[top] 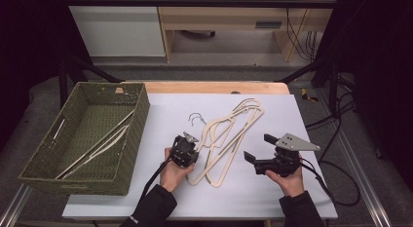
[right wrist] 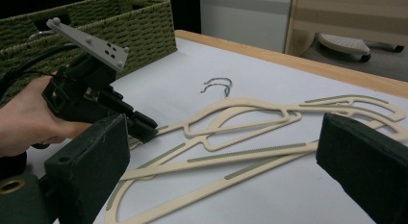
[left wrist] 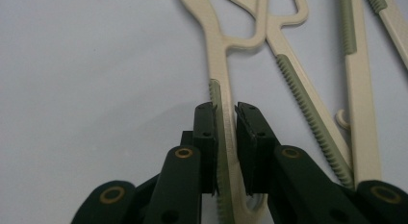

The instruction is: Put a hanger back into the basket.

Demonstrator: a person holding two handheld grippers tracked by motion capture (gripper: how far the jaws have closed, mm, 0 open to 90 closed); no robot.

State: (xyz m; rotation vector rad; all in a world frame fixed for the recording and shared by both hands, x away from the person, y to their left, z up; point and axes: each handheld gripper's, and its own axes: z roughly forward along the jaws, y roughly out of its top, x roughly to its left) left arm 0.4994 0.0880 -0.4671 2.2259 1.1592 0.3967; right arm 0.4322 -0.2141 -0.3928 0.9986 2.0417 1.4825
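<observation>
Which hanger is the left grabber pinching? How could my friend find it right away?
Start at the green woven basket on the table's left, then look right to the pile of cream plastic hangers on the white sheet. The pinched hanger is on the pile's basket side. Its ribbed arm sits between the black jaws of the left gripper; the other hangers lie untouched.
</observation>
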